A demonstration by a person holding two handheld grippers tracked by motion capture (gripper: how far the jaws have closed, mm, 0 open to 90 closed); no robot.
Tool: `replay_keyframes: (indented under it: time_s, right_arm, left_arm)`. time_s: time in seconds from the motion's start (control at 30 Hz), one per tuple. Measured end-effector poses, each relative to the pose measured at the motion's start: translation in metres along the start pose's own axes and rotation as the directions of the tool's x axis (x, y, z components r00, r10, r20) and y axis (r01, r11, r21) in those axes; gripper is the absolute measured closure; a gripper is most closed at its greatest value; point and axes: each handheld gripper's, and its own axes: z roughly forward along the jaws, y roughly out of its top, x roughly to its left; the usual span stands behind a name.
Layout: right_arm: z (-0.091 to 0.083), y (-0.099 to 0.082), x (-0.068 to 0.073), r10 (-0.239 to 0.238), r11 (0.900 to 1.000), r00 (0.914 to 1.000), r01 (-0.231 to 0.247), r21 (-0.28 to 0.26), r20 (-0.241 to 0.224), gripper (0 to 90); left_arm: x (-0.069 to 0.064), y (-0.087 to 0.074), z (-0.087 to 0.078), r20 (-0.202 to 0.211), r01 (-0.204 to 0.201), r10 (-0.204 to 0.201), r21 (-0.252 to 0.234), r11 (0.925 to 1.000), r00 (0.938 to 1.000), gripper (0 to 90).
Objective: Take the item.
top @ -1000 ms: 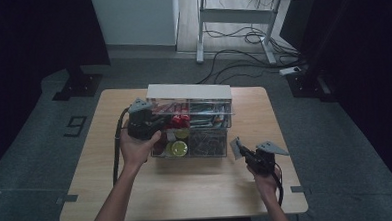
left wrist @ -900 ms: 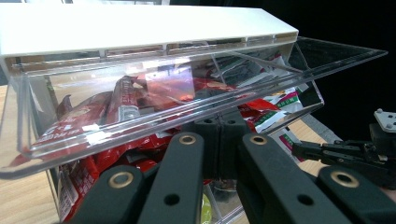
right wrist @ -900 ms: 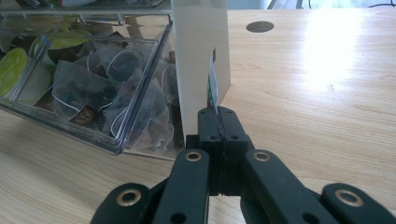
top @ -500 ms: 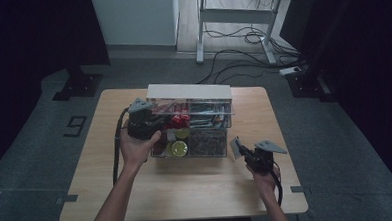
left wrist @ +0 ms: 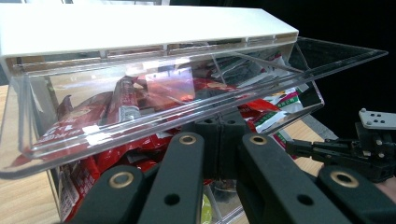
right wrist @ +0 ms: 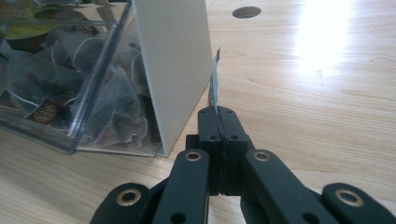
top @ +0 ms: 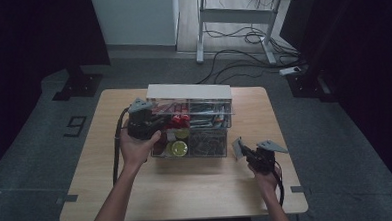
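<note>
Wooden table (top: 187, 191) with a clear organiser box (top: 189, 91) near its middle, white strip along the top. Left gripper (top: 157, 123) at the upper front of the box, jaws pressed together right at the lower lip of a raised clear flap (left wrist: 163, 107); pinching that lip or only propping it from beneath, impossible to tell. Behind the flap, an open compartment of red packets (left wrist: 84, 126).

Right gripper (top: 246, 152) low over the table, just beside the box's right end wall (right wrist: 173, 70), jaws clamped on a thin sachet (right wrist: 215, 79) standing upright and edge-on, white with a green margin. Pyramid tea bags (right wrist: 107, 107) behind the clear front of the lower compartment nearby.

Compared with a second ago, almost nothing different: flap up as before, sachet in the same spot outside the box, both hands practically unmoved. Probably a pause between steps, with the compartment held open and the sachet ready to travel, either into the box or away from it.
</note>
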Motion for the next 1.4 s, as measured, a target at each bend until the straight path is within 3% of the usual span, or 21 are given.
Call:
replay_keyframes:
  time_s: [0.33, 0.67, 0.83, 0.97, 1.2, 1.33, 1.37, 1.4]
  right_arm:
    - [0.004, -0.008, -0.019, 0.032, 0.9986, 0.9971, -0.035, 0.04, 0.069, 85.9]
    - [0.014, -0.022, -0.039, 0.043, 0.9892, 0.9904, -0.061, 0.133, 0.131, 82.9]
    - [0.015, -0.023, -0.041, 0.034, 0.9873, 0.9885, -0.056, 0.149, 0.147, 80.2]
    - [0.015, -0.022, -0.038, -0.022, 0.9868, 0.9768, -0.013, 0.161, 0.213, 69.5]
    - [0.008, -0.017, -0.034, -0.038, 0.9911, 0.9675, 0.004, 0.133, 0.25, 56.1]
    - [0.0, -0.011, -0.03, -0.029, 0.9958, 0.9705, 0.007, 0.091, 0.239, 52.6]
    - [-0.005, -0.007, -0.026, -0.023, 0.9982, 0.9765, 0.01, 0.059, 0.214, 52.1]
    - [-0.005, -0.007, -0.026, -0.023, 0.9982, 0.9765, 0.01, 0.059, 0.214, 52.1]
  left_arm:
    - [0.0, 0.0, 0.0, 0.0, 0.002, -0.002, -0.001, 1.0, 1.0, 89.2]
    - [0.0, -0.001, 0.001, 0.001, 0.002, -0.002, -0.001, 1.0, 1.0, 89.1]
    - [0.0, 0.0, 0.001, 0.002, 0.003, -0.003, -0.001, 1.0, 1.0, 89.1]
    - [-0.001, 0.0, 0.0, -0.001, 0.0, 0.0, 0.001, 1.0, 1.0, 89.0]
    - [-0.001, 0.0, 0.001, 0.0, 0.001, -0.001, -0.001, 1.0, 1.0, 89.1]
    - [0.0, -0.001, 0.001, 0.001, 0.002, -0.002, -0.002, 1.0, 1.0, 89.1]
    - [-0.001, 0.0, 0.001, 0.001, 0.003, -0.003, -0.002, 1.0, 1.0, 89.1]
    - [-0.001, 0.0, 0.001, 0.001, 0.003, -0.003, -0.002, 1.0, 1.0, 89.2]
